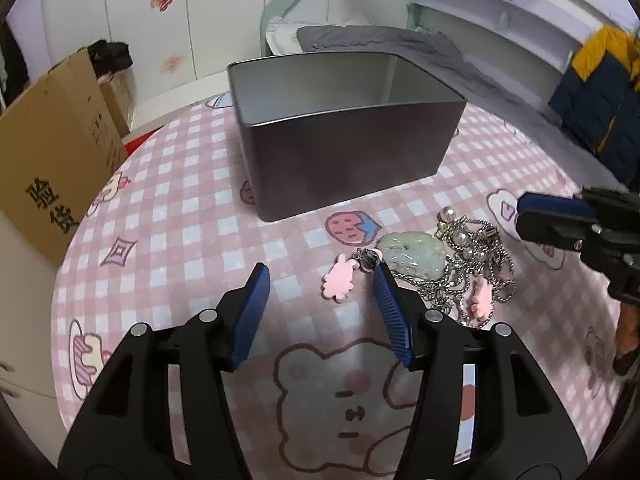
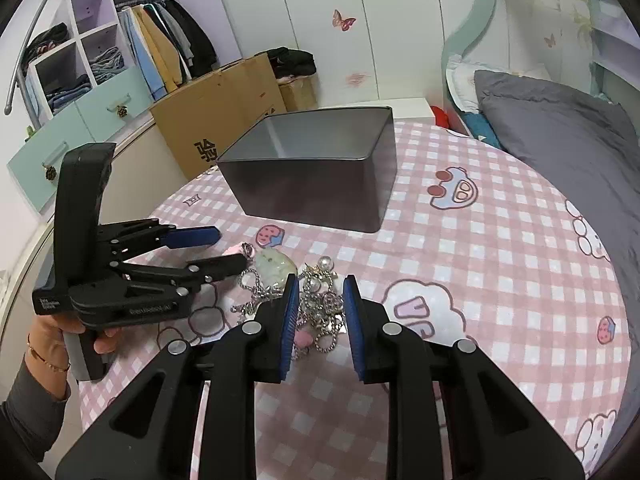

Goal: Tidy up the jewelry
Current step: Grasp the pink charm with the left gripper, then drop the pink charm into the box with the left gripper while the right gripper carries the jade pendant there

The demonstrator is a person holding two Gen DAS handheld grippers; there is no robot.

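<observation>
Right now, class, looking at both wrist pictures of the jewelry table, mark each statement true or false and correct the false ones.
1. The grey tin has its lid on. False: it stands open, with no lid in view.
2. The jewelry pile lies on the tablecloth, in front of the tin. True.
3. The left gripper is clamped on the jade pendant. False: its fingers stand apart, holding nothing.
4. A pink charm lies between the left gripper's fingers. True.
5. The right gripper holds a chain lifted off the cloth. False: its fingers are apart over the pile, which lies flat.
</observation>
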